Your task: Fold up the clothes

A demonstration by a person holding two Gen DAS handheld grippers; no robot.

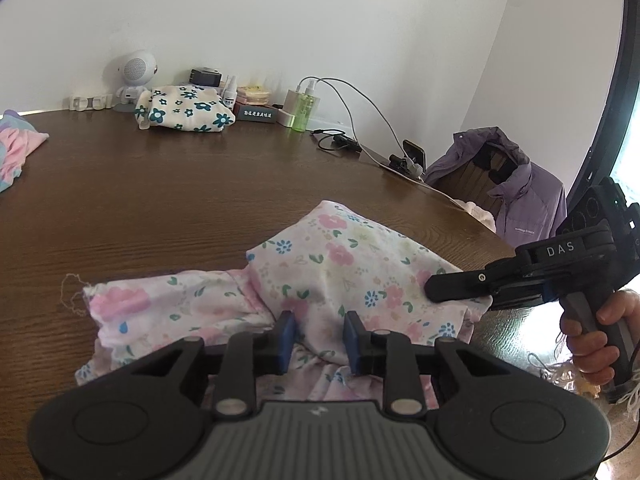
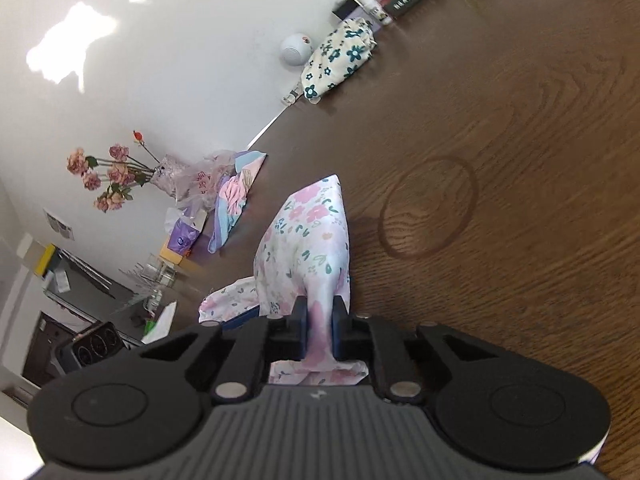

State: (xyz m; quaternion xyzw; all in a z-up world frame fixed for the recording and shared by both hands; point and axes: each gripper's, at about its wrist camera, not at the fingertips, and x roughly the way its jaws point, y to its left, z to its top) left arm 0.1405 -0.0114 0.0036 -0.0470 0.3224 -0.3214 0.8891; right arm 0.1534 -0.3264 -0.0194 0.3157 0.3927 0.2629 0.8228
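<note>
Your right gripper (image 2: 320, 328) pinches the pink floral garment (image 1: 340, 276) on the wooden table (image 1: 160, 200).
Your left gripper (image 1: 319, 336) is spread open over it; blue-flowered folded cloth (image 1: 184, 109) and bottles (image 1: 304, 110) sit well apart.

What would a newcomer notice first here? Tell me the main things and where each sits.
The pink floral garment lies bunched at the near edge of the brown wooden table, its corner pinched by the right gripper while the left gripper stands open against it. A folded blue-flowered cloth rests by the far wall.
</note>
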